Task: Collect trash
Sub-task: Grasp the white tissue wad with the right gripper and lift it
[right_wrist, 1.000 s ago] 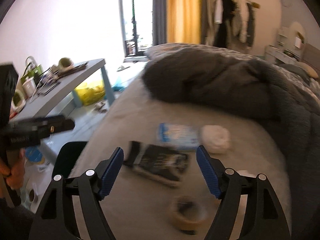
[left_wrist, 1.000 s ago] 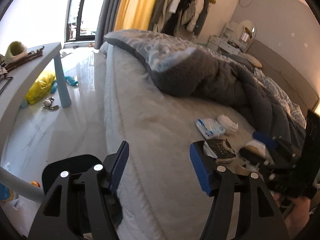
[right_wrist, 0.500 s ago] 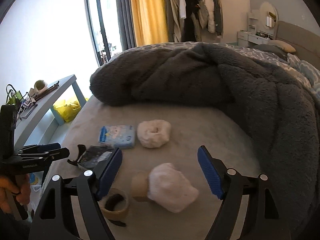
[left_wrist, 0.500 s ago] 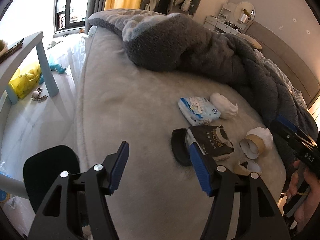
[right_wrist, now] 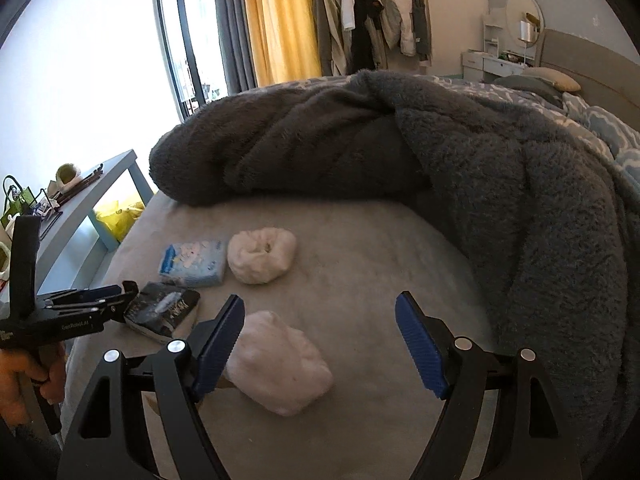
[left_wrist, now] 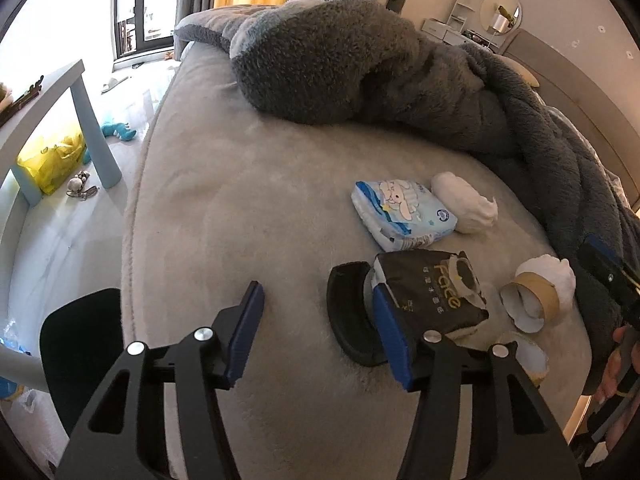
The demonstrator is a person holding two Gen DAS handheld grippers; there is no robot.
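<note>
Your left gripper (left_wrist: 318,332) hangs over a grey bed (left_wrist: 240,208) strewn with trash.

Its 2 blue-padded jaws stand apart and have just been closing, with only bedding between them. The right pad overlaps a black packet (left_wrist: 430,294) and a curved black piece (left_wrist: 346,320). Beyond lie a blue tissue pack (left_wrist: 402,212), a white wad (left_wrist: 464,208) and a cardboard roll (left_wrist: 532,300). A dark fleece blanket (left_wrist: 360,64) is heaped behind.

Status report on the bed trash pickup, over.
Left hand-held gripper open, jaws just been closing, nothing between them. Right hand-held gripper open, empty, over white tissue wad. Black face-tissue pack unpicked. Nothing in the way.
</note>
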